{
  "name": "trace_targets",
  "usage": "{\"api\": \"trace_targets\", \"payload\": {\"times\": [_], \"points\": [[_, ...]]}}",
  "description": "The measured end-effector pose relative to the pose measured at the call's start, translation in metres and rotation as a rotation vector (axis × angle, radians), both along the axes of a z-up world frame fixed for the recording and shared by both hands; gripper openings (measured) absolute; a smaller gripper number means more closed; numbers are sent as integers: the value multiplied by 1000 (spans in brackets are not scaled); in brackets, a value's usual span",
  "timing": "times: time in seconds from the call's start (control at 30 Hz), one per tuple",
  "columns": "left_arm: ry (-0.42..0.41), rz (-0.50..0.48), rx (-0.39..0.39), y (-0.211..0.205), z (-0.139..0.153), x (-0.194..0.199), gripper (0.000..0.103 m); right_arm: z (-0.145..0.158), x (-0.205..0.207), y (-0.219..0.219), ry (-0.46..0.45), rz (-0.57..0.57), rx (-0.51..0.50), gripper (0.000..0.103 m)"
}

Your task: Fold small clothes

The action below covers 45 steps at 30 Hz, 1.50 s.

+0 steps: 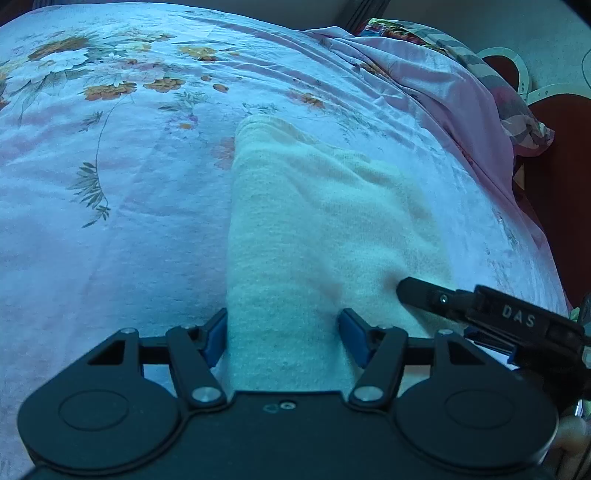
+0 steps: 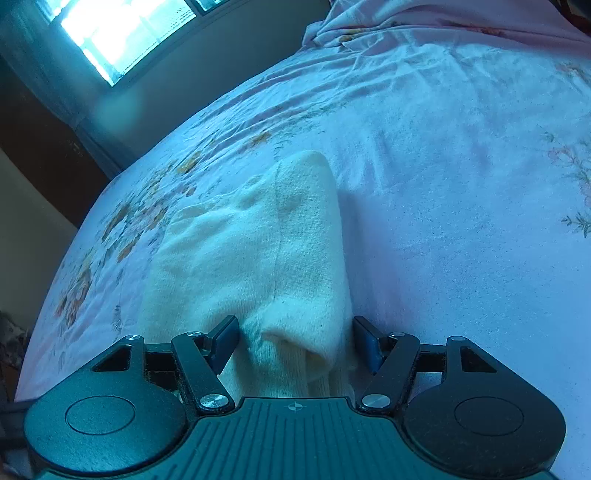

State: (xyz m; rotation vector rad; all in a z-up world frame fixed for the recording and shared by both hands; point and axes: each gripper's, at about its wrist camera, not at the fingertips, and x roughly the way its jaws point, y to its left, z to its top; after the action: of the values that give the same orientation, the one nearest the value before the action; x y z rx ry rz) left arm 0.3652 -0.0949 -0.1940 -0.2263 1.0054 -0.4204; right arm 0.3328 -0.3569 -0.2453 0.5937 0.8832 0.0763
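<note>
A cream knitted garment (image 1: 314, 221) lies on the floral bedsheet (image 1: 110, 184) as a long folded strip, running away from me. My left gripper (image 1: 284, 328) stands open, its blue pads astride the strip's near end with cloth filling the gap. To its right, one black finger of my right gripper (image 1: 424, 295) rests on the same garment. In the right wrist view the garment (image 2: 258, 251) shows a lengthwise seam and a small raised fold near the jaws. My right gripper (image 2: 295, 339) is open too, with the cloth's near end between its fingers.
Crumpled pink bedding (image 1: 424, 81) and a patterned quilt (image 1: 517, 110) lie at the bed's far right, and beyond them is dark red floor (image 1: 554, 184). The right wrist view shows a bright window (image 2: 122, 29) and the bed's edge on the left.
</note>
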Motion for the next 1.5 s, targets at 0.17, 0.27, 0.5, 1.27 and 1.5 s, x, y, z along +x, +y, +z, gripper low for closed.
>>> {"api": "trace_targets", "payload": {"times": [0.17, 0.27, 0.5, 1.27, 1.5], "points": [[-27, -12, 14, 1, 4, -5, 49, 6, -8, -3, -10, -9, 22, 29], [-51, -20, 52, -5, 5, -8, 48, 5, -7, 0, -18, -1, -1, 33], [-48, -2, 86, -13, 6, -7, 47, -3, 2, 10, 2, -12, 3, 38], [-230, 58, 89, 30, 86, -49, 31, 91, -21, 79, -230, 81, -57, 25], [-267, 144, 96, 93, 112, -66, 31, 118, -23, 143, -289, 166, -36, 25]]}}
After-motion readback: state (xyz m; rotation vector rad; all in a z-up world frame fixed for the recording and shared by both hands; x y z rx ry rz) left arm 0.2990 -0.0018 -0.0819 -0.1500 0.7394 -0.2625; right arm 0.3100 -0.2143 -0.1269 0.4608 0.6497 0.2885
